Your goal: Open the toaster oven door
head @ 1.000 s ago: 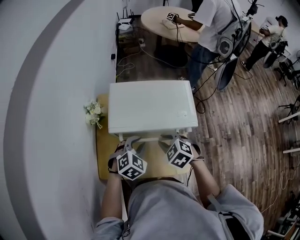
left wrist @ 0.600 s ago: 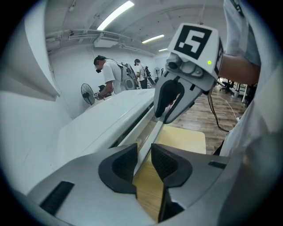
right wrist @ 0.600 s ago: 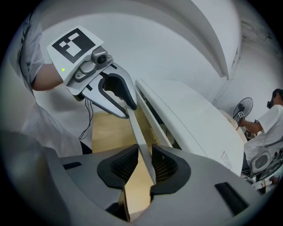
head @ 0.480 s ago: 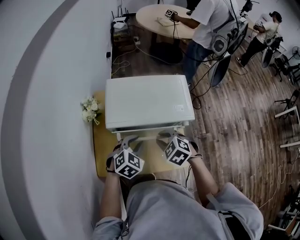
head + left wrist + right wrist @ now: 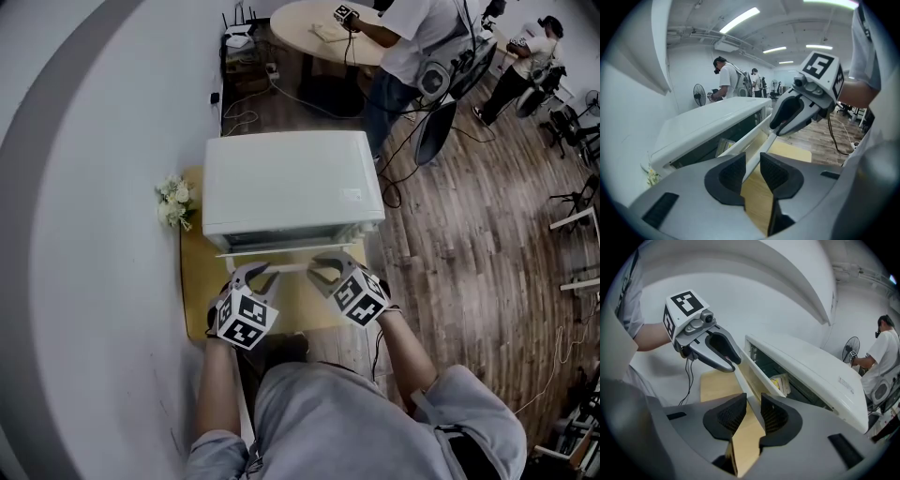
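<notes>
The white toaster oven (image 5: 291,183) stands on a wooden table (image 5: 199,305). Its door hangs a little way open at the top, and the white handle bar (image 5: 286,266) stands off from the body. My left gripper (image 5: 261,274) holds the bar's left part. In the left gripper view the bar (image 5: 759,145) runs between the pads of that gripper (image 5: 752,171), which press on it. My right gripper (image 5: 322,272) holds the right part. Its own view shows that gripper (image 5: 753,411) shut on the bar (image 5: 743,378). Something yellowish (image 5: 780,383) lies inside the oven.
A white wall runs close along the table's left, with a small bunch of flowers (image 5: 174,202) beside the oven. Behind are a round table (image 5: 319,33), cables on the wooden floor (image 5: 469,234) and people standing.
Both grippers have drawn back toward me with the handle, and the door's top edge has come away from the oven body, so a gap shows.
</notes>
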A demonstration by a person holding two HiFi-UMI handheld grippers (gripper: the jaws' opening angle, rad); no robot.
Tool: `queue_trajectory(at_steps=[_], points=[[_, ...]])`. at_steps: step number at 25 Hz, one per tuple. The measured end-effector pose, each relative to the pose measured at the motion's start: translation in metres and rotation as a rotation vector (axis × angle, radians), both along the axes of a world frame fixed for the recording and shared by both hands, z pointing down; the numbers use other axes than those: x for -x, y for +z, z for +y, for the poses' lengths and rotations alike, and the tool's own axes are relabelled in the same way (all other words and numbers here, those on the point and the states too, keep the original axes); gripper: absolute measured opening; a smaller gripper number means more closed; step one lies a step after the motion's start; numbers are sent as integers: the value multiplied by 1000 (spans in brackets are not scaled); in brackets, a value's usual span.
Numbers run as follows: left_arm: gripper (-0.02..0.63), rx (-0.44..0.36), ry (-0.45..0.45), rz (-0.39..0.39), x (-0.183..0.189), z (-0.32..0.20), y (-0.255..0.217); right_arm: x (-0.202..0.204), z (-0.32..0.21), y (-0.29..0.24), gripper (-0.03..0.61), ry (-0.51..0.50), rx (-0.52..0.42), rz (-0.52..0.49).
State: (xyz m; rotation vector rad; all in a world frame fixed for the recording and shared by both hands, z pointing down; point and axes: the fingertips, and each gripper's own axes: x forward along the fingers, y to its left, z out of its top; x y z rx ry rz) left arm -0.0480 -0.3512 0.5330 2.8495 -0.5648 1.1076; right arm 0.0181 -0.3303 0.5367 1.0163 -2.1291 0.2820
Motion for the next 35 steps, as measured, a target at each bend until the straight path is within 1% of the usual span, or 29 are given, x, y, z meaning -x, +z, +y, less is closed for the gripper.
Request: queue_trajectory(at_steps=[4,6,9,11,13,17,22,24,28,32,35], points=[[86,16,-33,34,5,7,3,2,7,2,83,44,-11,-93],[79,32,-56,55,7,11,6,0,12,3,74,92,-12,-149],[53,52,-119,94,10,14,10,-5,18,6,37,182,-22,-210],[49,49,-157,103,12,19,13,-5,23,9,34,208,-45,-195],[51,29,-188,105,14,22,17,-2,27,14,34,219,-70,-167],[50,1,-242,135,18,31,22,-1,37,19,31,275,-103,-194],[49,-35,-303,176,21,37,27,-1,44,23,30,349,-195,-201],[49,-50,-328,202,22,41,29,0,49,24,31,382,-233,-214],[48,-108,-390,262,25,41,28,-1,50,23,29,417,-315,-237],[46,-150,-426,314,28,48,32,1,57,28,28,437,-357,-256],[43,-165,-447,339,31,54,38,3,64,35,26,445,-378,-254]])
